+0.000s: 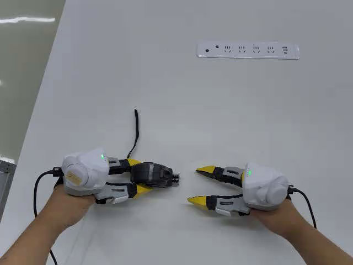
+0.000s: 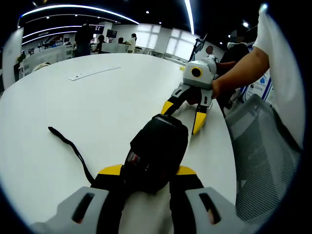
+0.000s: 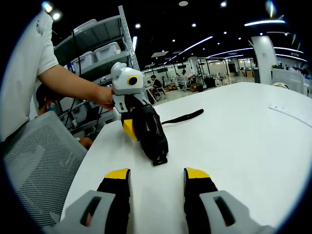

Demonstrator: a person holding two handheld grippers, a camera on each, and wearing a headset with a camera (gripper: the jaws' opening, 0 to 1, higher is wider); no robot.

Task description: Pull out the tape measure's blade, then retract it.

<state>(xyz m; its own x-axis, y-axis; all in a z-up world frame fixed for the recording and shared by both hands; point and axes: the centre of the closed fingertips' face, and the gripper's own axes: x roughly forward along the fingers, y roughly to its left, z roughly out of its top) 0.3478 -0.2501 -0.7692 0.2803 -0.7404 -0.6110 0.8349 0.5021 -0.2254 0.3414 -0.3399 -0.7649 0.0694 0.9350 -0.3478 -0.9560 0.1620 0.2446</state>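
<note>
One black tape measure (image 1: 157,174), clenched in the left gripper (image 1: 142,176), points lengthwise toward the released right gripper (image 1: 193,185).

A bare gap of counter (image 1: 220,110) is left between the nose of the tape measure (image 1: 154,174) and the spread jaws of the right gripper (image 1: 193,185). Farther back, the open surface is broken by the black strap (image 1: 135,130) lying flat and, well beyond, by the power strip (image 1: 248,50).
</note>
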